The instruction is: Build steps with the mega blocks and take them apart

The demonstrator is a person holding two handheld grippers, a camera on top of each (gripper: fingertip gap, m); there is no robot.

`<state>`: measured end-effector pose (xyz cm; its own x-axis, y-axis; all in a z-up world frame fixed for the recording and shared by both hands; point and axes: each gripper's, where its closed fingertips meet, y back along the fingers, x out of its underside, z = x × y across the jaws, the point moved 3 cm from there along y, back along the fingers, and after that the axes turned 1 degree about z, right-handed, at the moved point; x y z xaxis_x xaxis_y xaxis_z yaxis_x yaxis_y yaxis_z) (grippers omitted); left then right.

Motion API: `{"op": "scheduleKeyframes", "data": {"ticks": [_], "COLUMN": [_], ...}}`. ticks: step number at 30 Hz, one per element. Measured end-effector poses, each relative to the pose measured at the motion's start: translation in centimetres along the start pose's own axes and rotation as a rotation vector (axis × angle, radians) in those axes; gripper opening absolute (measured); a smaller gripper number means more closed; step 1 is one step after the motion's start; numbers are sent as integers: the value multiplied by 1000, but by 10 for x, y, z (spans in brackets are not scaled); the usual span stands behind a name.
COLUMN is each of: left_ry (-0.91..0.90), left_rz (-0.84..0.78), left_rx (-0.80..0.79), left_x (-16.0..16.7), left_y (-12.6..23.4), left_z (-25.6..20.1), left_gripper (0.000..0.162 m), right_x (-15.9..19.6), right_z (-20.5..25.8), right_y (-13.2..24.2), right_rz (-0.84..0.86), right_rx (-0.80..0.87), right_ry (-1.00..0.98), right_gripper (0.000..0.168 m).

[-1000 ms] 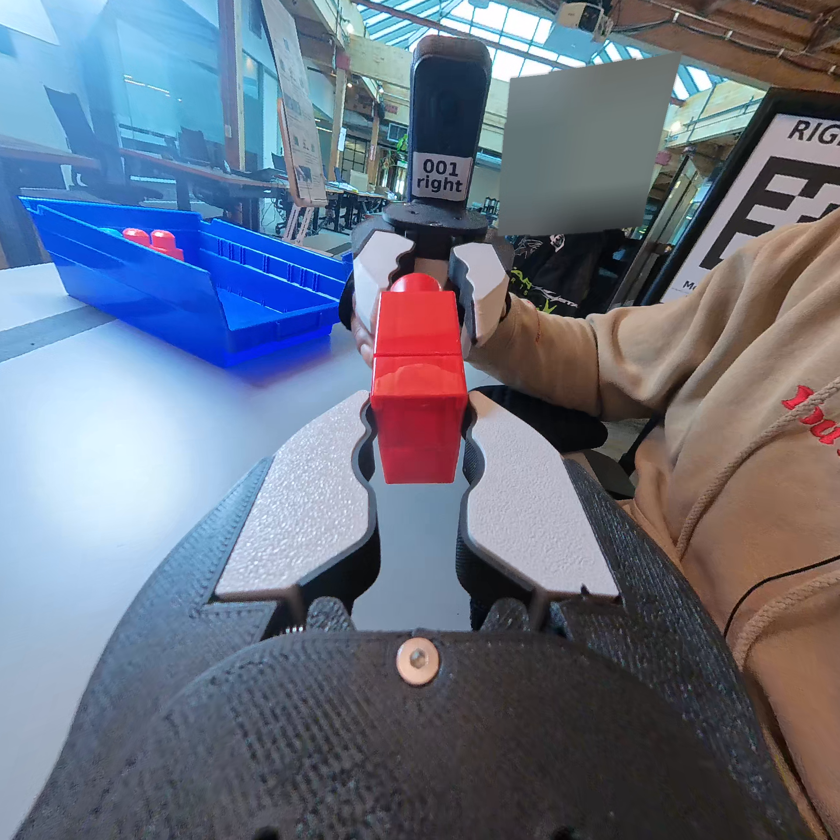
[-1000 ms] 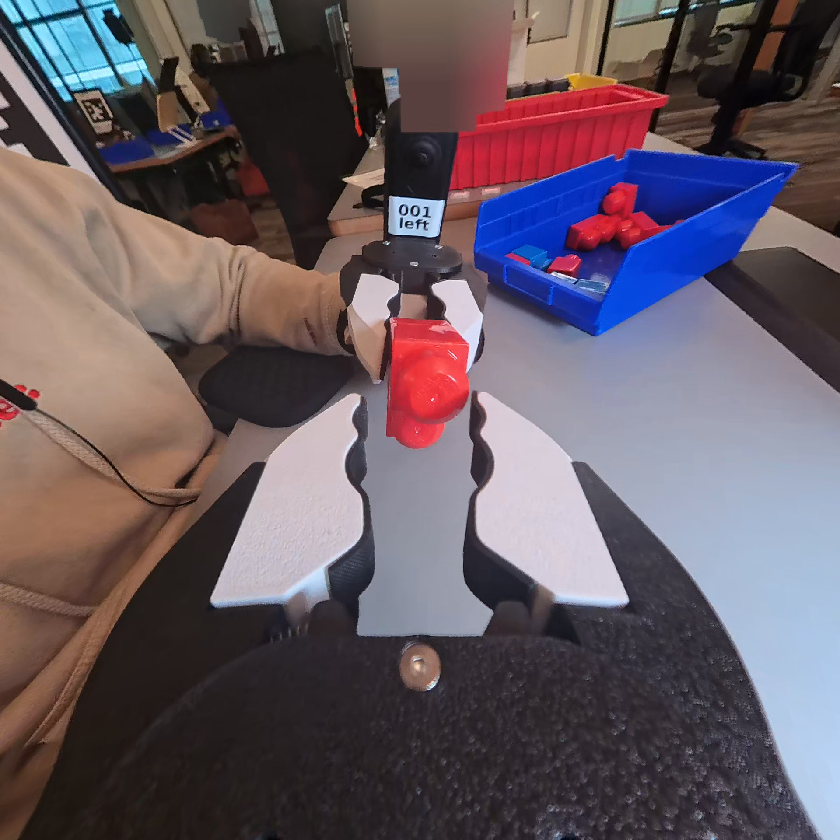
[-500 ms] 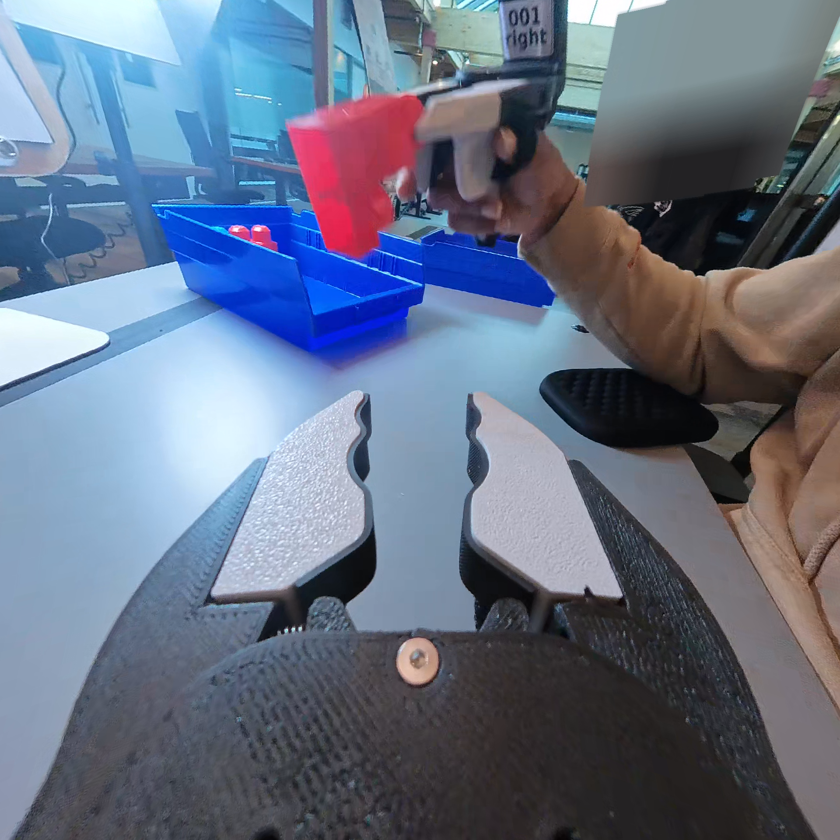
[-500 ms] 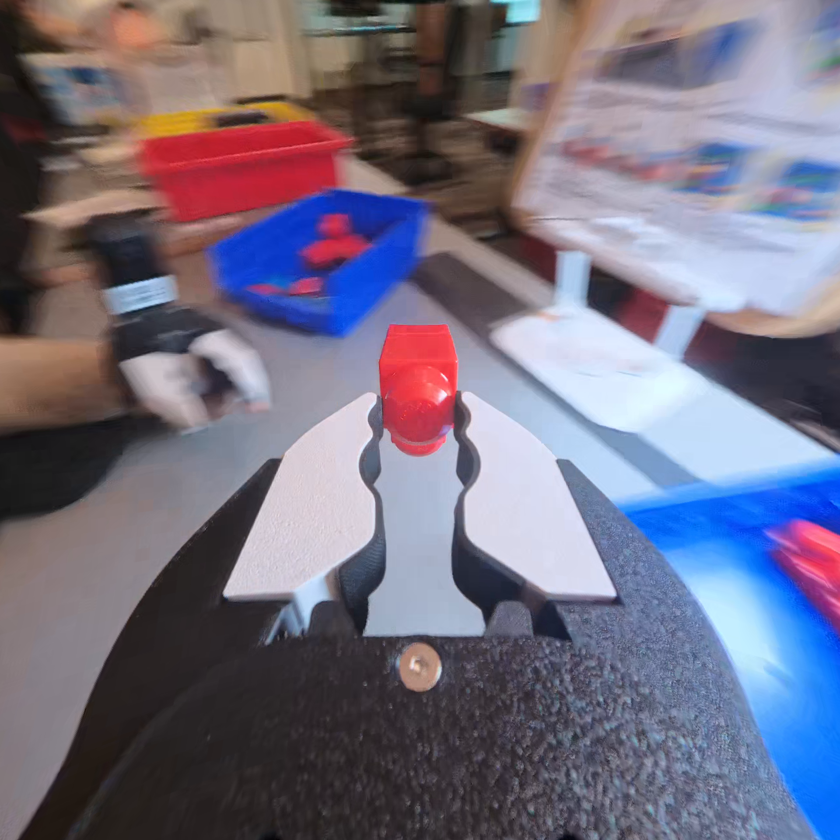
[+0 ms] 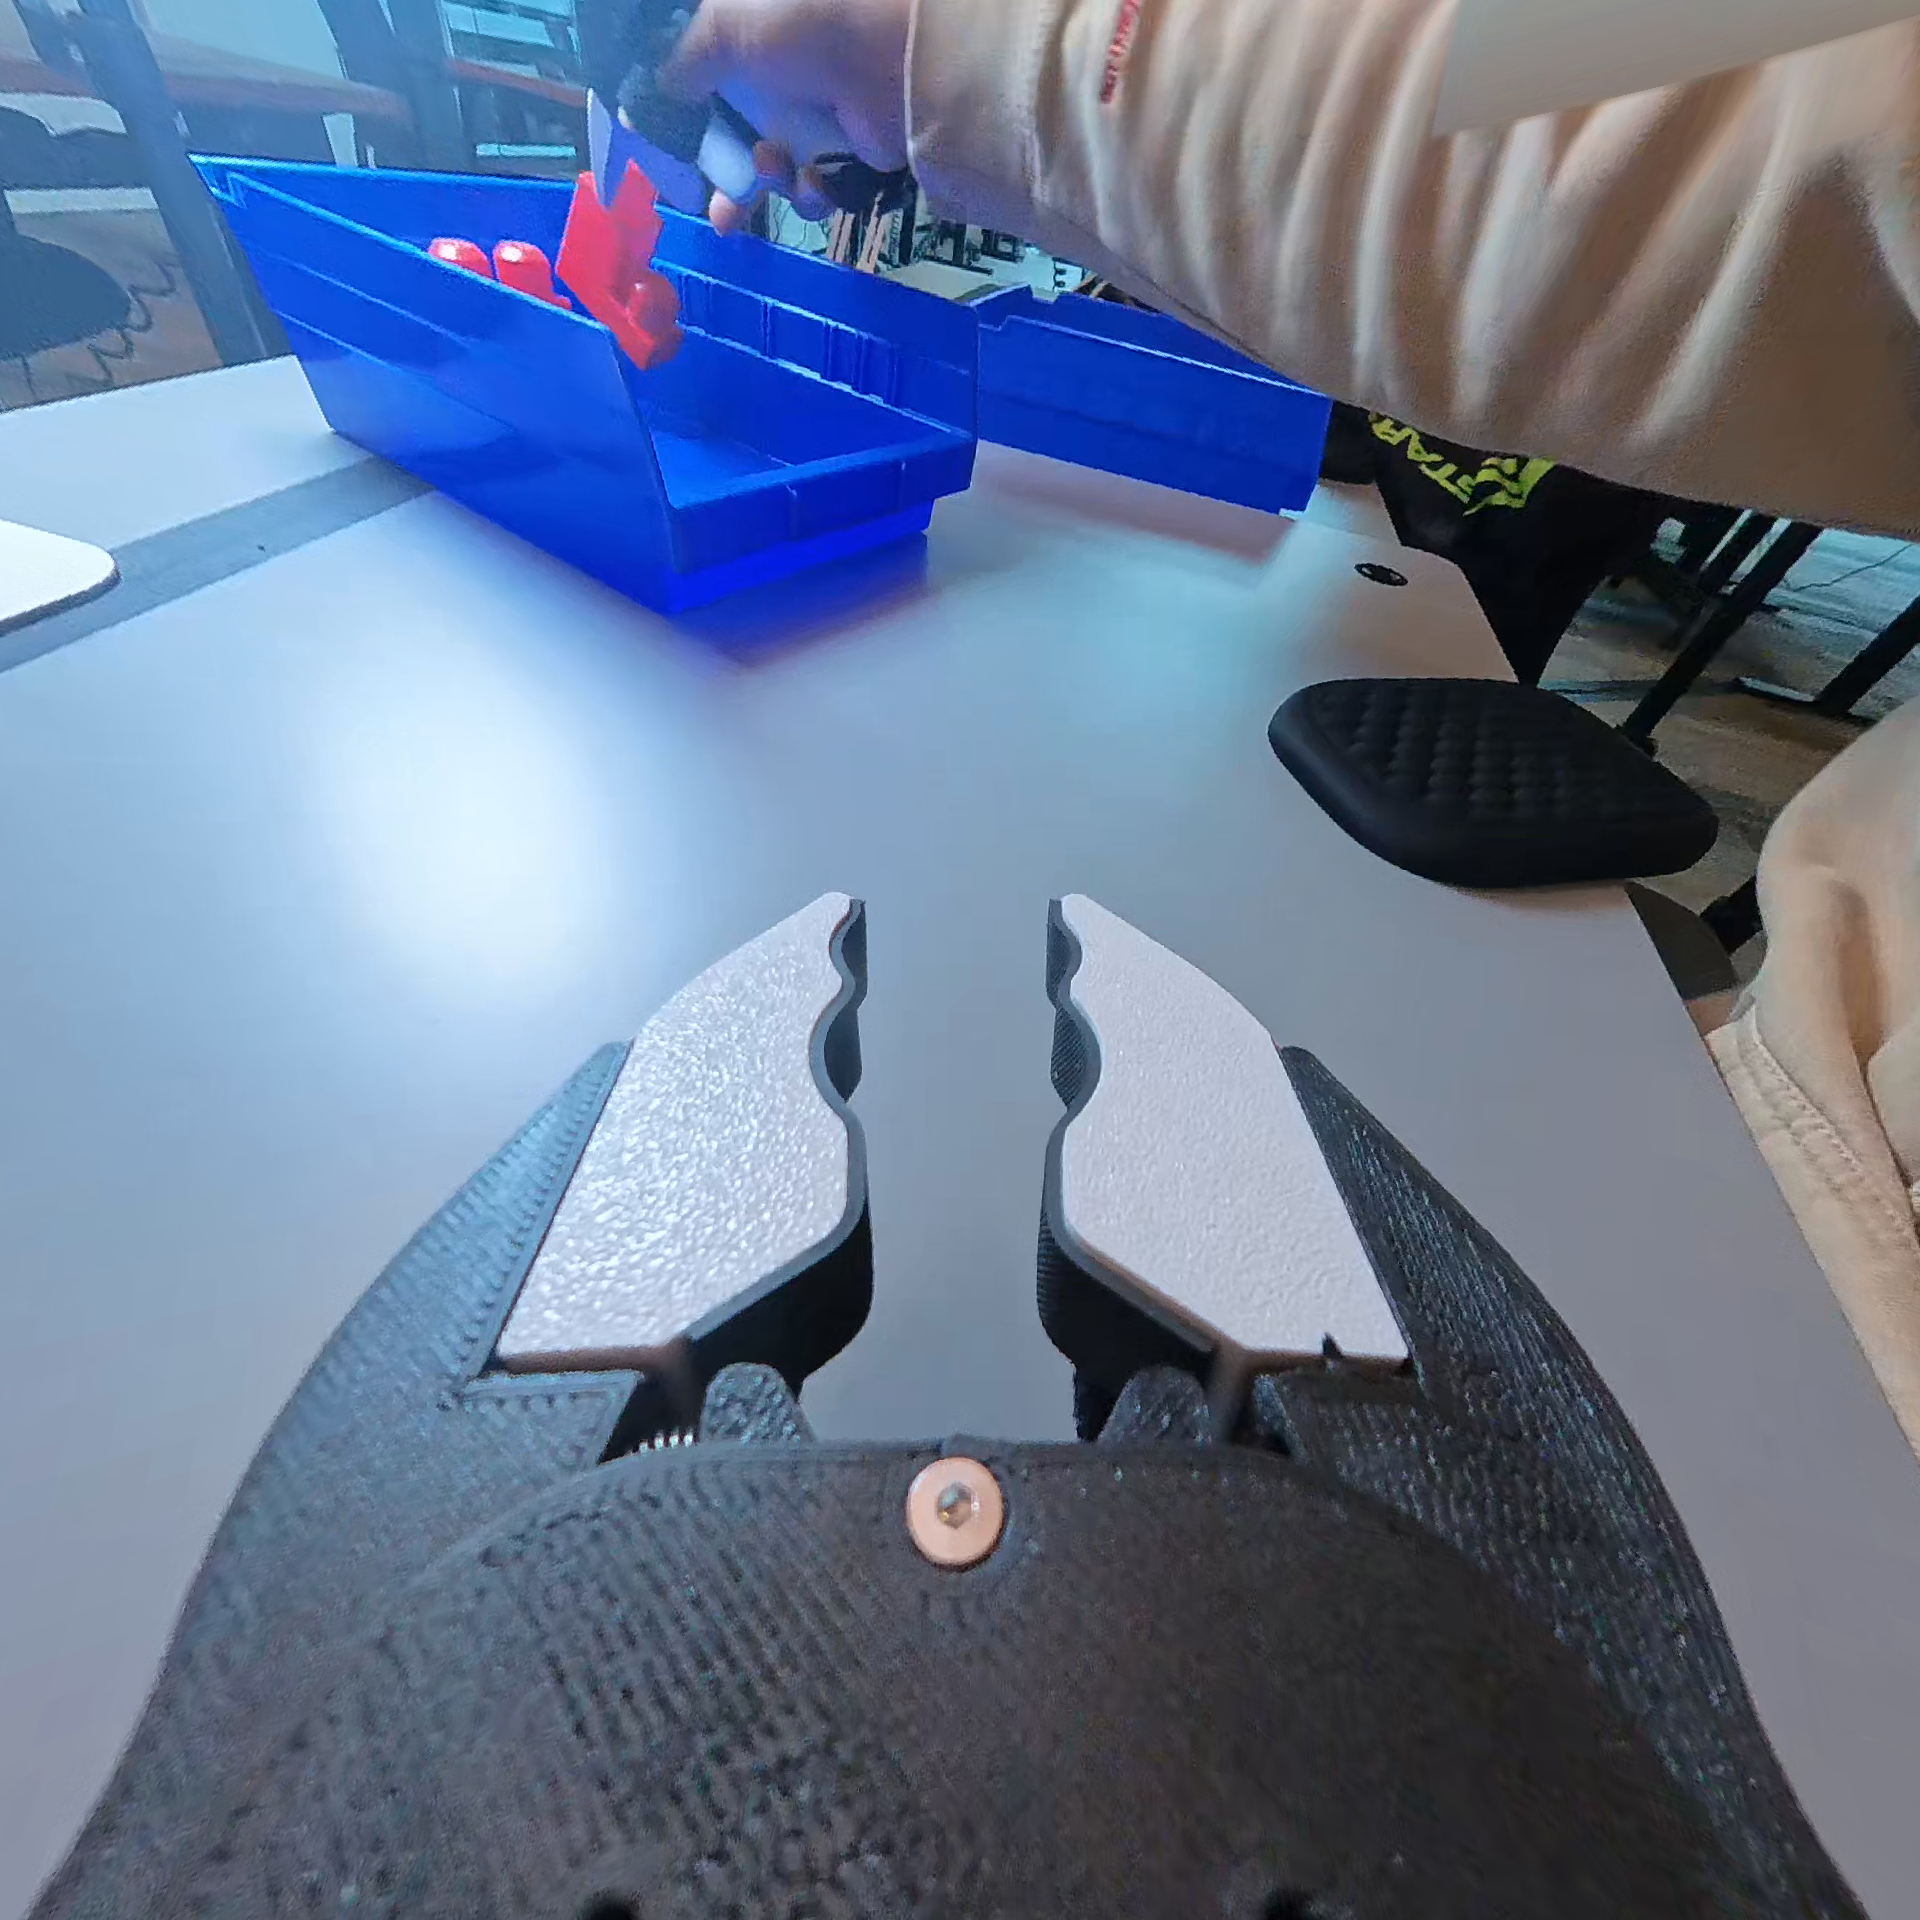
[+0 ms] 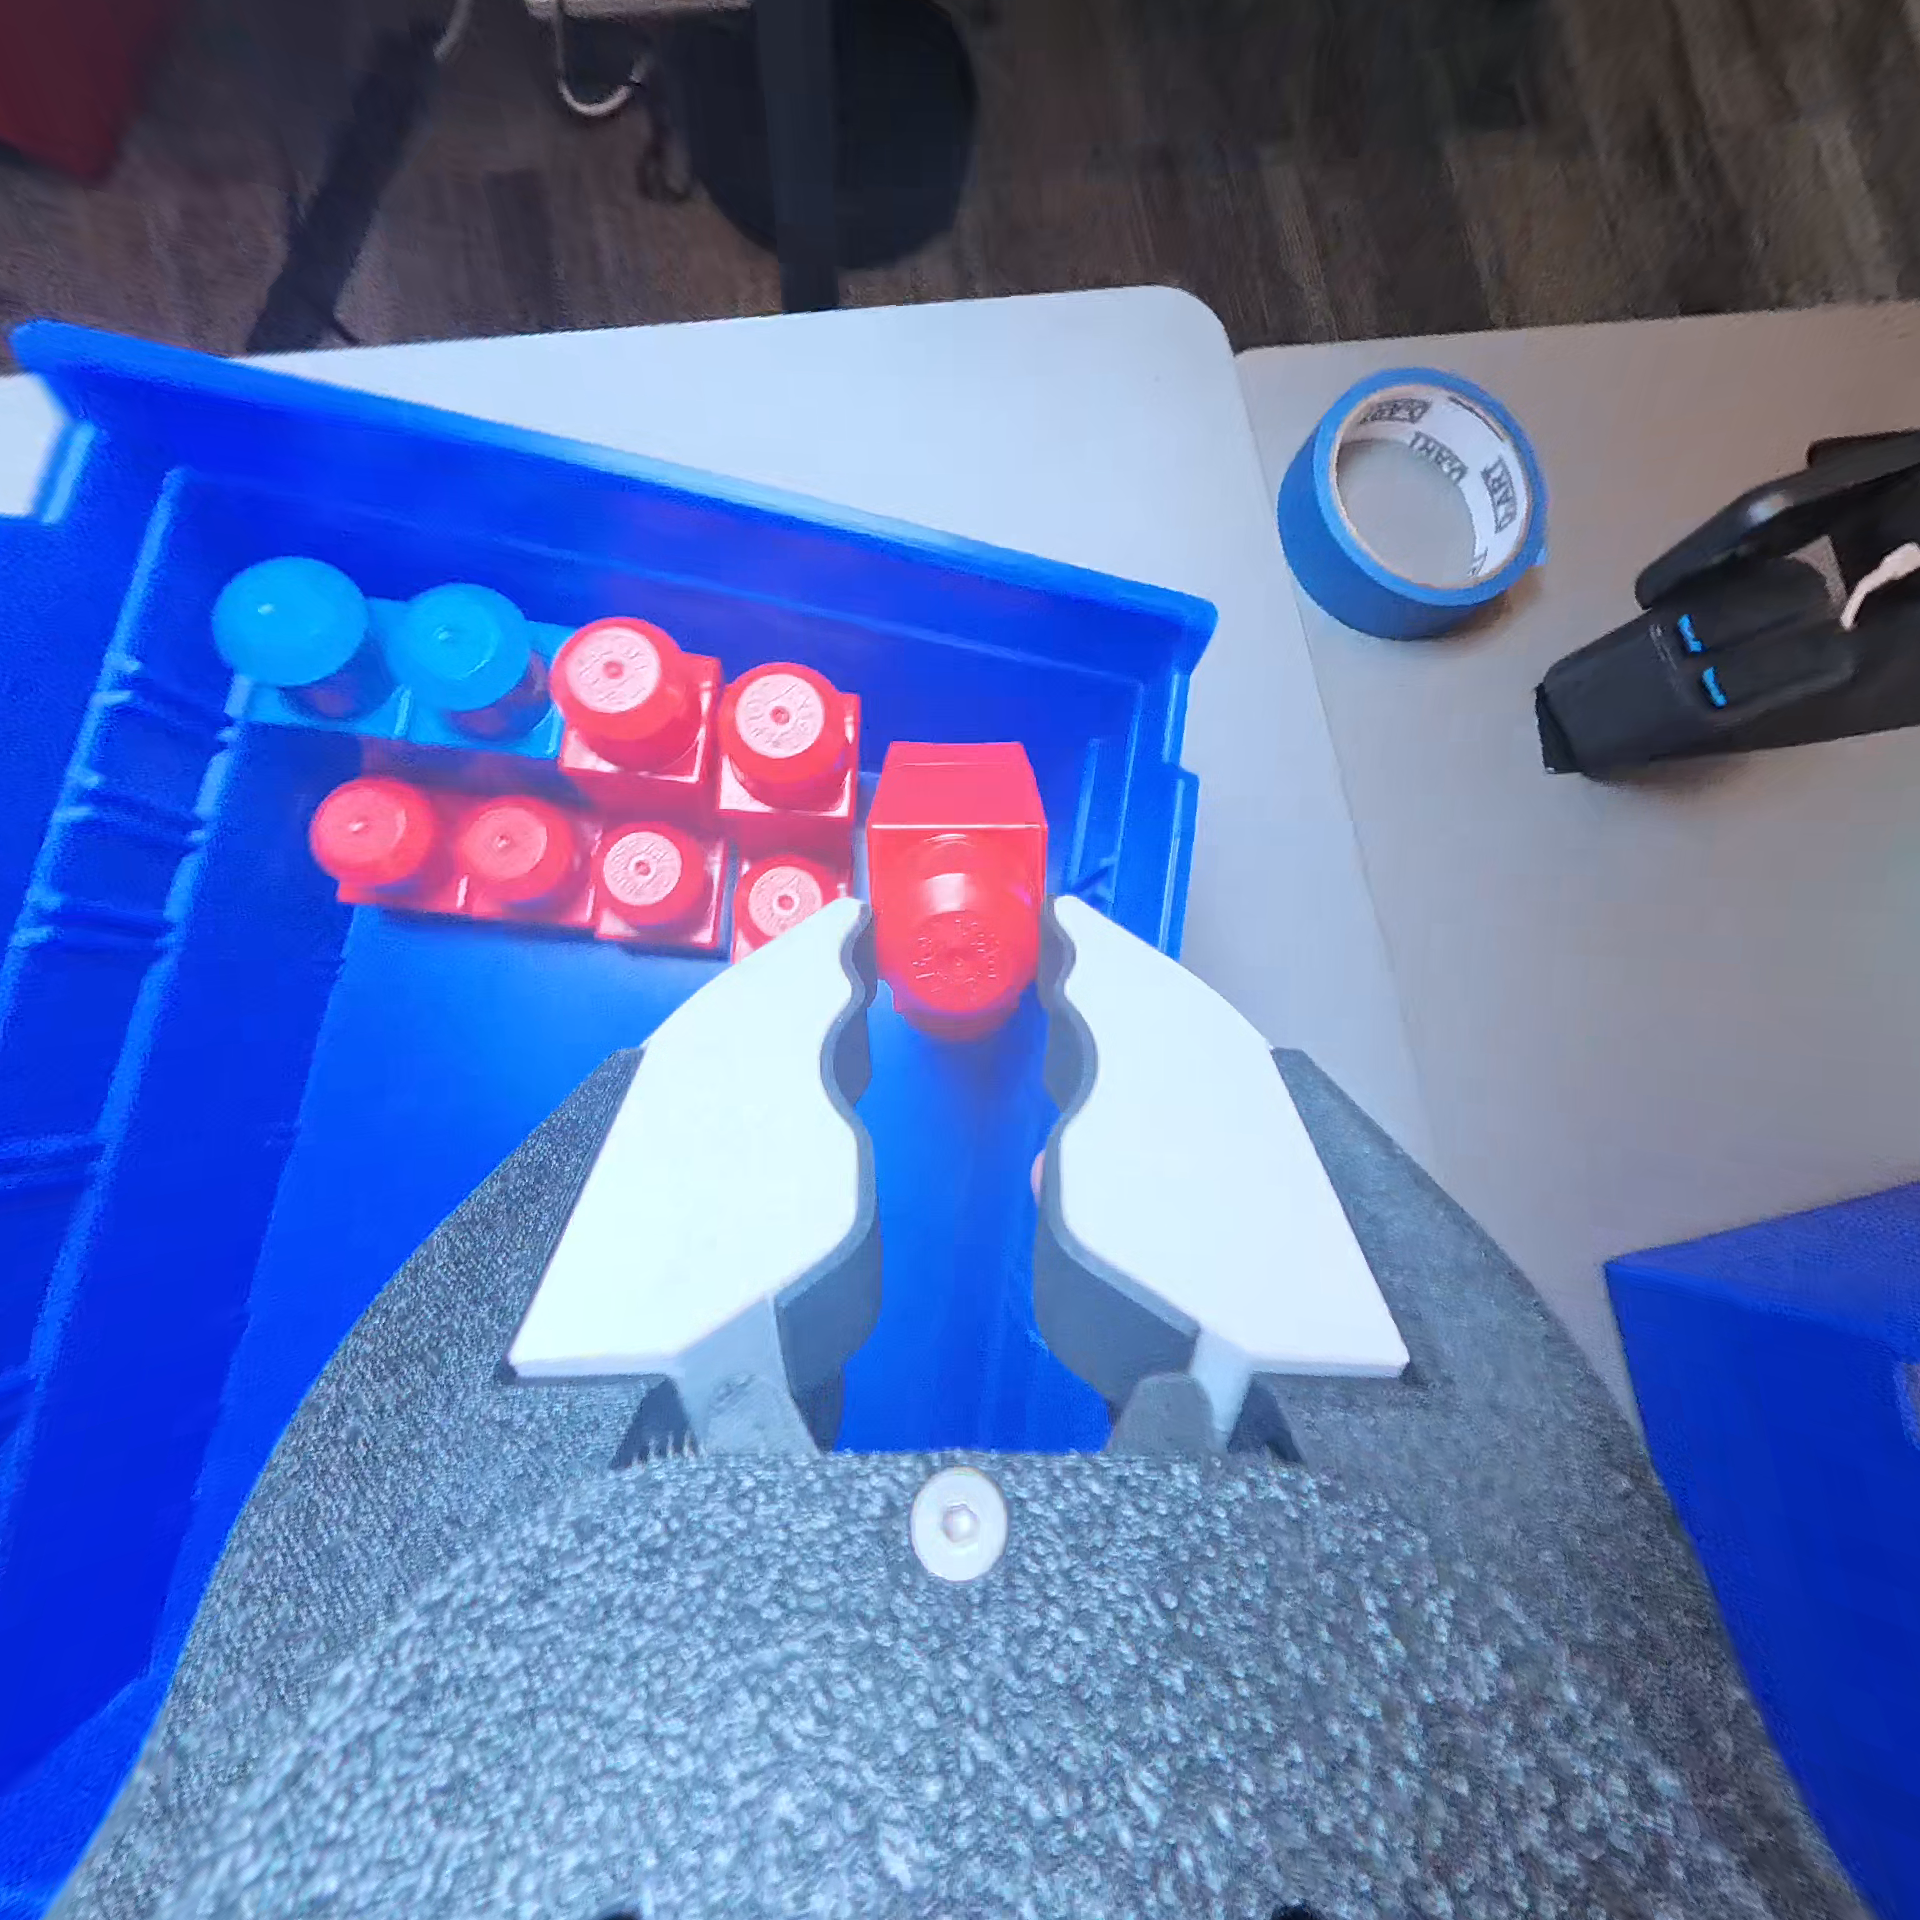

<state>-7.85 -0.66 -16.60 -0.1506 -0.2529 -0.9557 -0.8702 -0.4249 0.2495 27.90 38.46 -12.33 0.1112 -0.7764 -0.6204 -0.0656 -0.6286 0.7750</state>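
Over the blue bin (image 6: 665, 520), right gripper (image 6: 956, 914) grips a red block (image 6: 951, 862).

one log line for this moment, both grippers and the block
phase: teardown, binning | right gripper: shut on red block, over blue bin | left gripper: open, empty, over table

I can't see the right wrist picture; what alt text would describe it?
A hand-held gripper holds a red block by its stud over a blue bin holding more red blocks and a light blue block. Beyond the bin, a roll of blue tape lies on the grey table.
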Motion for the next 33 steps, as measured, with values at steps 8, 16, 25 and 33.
{"op": "scheduleKeyframes", "data": {"ticks": [8, 16, 25, 33], "left_ry": [14, -5, -179, 12], "left_rz": [45, 7, -47, 565], "left_rx": [8, -46, -462, -891], "left_x": [10, -1, -82, -78], "left_y": [-3, 4, 108, 250], "left_z": [4, 10, 71, 202], "left_gripper": [33, 33, 35, 39], "right_x": [-23, -46, 97, 195], "right_z": [7, 52, 162, 199], "right_y": [-29, 69, 221, 241], "right_rz": [-73, -560, -726, -666], "right_rx": [11, -245, -747, -915], "right_ry": [-46, 55, 309, 395], "right_gripper": [45, 43, 41, 33]}}
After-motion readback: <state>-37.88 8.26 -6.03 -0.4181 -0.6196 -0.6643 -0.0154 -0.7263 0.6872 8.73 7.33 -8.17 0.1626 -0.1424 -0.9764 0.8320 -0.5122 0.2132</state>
